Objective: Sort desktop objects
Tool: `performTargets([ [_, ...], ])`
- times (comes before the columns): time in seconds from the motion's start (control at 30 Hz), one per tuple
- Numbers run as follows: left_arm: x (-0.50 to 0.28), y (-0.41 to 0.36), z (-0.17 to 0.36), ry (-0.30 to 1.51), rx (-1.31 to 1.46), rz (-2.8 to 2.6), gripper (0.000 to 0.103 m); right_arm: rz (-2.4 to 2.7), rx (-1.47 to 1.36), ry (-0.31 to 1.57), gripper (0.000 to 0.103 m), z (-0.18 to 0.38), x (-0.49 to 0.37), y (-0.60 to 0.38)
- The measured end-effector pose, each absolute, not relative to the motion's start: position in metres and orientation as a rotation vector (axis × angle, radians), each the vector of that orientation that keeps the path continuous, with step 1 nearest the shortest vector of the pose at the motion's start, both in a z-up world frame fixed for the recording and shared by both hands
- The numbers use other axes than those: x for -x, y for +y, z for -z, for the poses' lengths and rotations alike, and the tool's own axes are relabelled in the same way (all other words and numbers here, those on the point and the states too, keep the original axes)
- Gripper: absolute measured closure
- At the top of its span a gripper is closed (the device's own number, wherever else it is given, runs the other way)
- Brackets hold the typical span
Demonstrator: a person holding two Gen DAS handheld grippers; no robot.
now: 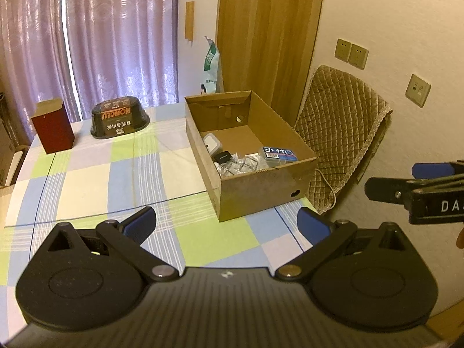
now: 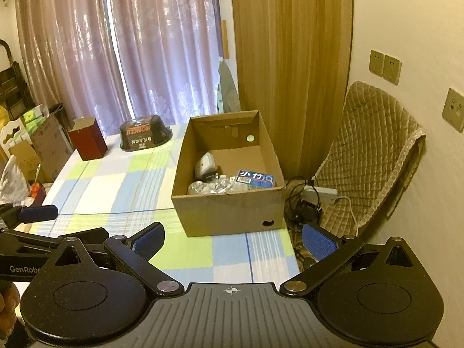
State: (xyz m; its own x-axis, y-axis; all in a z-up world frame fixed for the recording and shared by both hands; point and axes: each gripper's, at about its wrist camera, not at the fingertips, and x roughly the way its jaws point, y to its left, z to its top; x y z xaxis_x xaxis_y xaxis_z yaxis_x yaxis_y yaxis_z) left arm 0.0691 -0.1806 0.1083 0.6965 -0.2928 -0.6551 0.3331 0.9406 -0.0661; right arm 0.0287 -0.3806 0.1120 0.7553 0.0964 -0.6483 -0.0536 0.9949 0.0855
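Observation:
An open cardboard box (image 1: 261, 194) (image 2: 229, 214) stands on the checked tablecloth (image 1: 95, 174) near the table's right edge. Inside lie a blue pack (image 1: 279, 153) (image 2: 255, 178), a white square item (image 1: 211, 143) (image 2: 204, 163), a small black item (image 1: 223, 156) and clear plastic packets (image 1: 240, 166). At the far end stand a dark red box (image 1: 53, 127) (image 2: 88, 139) and a black oval bowl container (image 1: 120, 120) (image 2: 145, 134). My left gripper (image 1: 227, 224) (image 2: 81, 223) hovers open and empty over the near table. My right gripper (image 2: 233, 242) (image 1: 390, 179) is open and empty, short of the cardboard box.
A chair with a quilted cover (image 1: 339, 133) (image 2: 374, 156) stands right of the table. A power strip and cables (image 2: 313, 200) lie on the floor beside it. Cartons and bags (image 2: 34, 150) crowd the left side. Curtains (image 1: 116, 34) hang behind the table.

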Motion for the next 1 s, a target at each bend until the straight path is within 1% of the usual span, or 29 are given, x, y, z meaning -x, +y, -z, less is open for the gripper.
performTargets([
  [1.0,-0.036,-0.167,-0.119,0.739,-0.024,0.336,0.001,-0.083,-0.049,0.725,0.0,-0.12,0.016,-0.359],
])
